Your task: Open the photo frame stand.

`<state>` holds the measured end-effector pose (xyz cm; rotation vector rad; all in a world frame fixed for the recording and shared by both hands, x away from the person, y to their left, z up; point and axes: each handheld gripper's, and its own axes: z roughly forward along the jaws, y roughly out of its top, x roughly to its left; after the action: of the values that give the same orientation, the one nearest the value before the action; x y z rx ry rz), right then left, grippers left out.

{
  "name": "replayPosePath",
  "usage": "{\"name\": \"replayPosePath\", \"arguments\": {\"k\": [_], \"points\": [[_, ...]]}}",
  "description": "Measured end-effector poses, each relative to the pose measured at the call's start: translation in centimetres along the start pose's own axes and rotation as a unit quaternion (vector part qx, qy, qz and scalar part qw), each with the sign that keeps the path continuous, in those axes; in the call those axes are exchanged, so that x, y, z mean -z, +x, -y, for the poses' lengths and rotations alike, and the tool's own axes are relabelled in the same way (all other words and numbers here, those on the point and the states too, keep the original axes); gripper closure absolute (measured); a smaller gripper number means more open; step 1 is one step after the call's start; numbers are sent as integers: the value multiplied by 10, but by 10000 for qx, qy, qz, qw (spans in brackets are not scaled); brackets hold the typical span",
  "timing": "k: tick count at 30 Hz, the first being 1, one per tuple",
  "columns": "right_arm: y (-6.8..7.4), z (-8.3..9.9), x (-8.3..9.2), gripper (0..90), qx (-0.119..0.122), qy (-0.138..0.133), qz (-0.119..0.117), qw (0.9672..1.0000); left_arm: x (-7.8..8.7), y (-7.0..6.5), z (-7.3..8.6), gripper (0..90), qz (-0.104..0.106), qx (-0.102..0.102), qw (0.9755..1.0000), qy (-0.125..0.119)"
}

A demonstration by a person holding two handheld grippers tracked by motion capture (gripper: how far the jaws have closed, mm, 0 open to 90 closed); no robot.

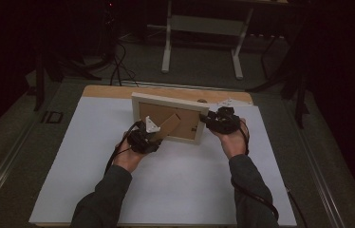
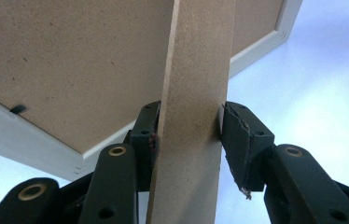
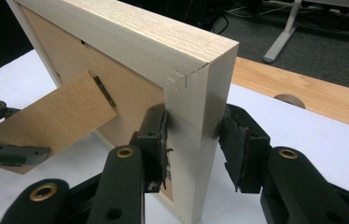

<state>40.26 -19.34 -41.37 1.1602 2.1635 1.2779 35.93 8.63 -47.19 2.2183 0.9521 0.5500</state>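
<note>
You are holding the picture frame (image 1: 168, 117) upright on the white table sheet (image 1: 175, 180), right gripper (image 3: 192, 140) clamping its side rail and left gripper (image 2: 189, 135) closing on the swung-out easel leg (image 2: 193, 116), so standing it alone is remaining.

White sheet (image 1: 175, 190) in front of the picture frame (image 1: 168, 100) is bare, wide room for either hand to pass. Left of frame, open sheet out to the table edge (image 1: 104, 90). Right of frame, a narrow strip of sheet, then bare wood. Behind frame, little room: a thin wooden strip and a round hole (image 3: 288, 99) in it. The frame stands upright across the middle and blocks straight-ahead reach. Its fold-out stand (image 2: 196, 116) juts toward the person on the left side, filling the gap between the left gripper (image 2: 187, 128) jaws. The frame's right edge fills the right gripper (image 3: 192, 135) jaws. Between both hands, open sheet.
</note>
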Motion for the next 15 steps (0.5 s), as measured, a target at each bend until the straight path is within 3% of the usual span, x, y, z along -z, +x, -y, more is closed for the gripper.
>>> {"name": "replayPosePath", "arguments": {"k": [8,15], "points": [[3,5,4,609,23,-85,-109,9999,-3,0,2,606,-52,65,10000,12],[11,6,7,607,302,-47,-63,9995,-4,-1,3,614,-94,108,9999,14]]}}
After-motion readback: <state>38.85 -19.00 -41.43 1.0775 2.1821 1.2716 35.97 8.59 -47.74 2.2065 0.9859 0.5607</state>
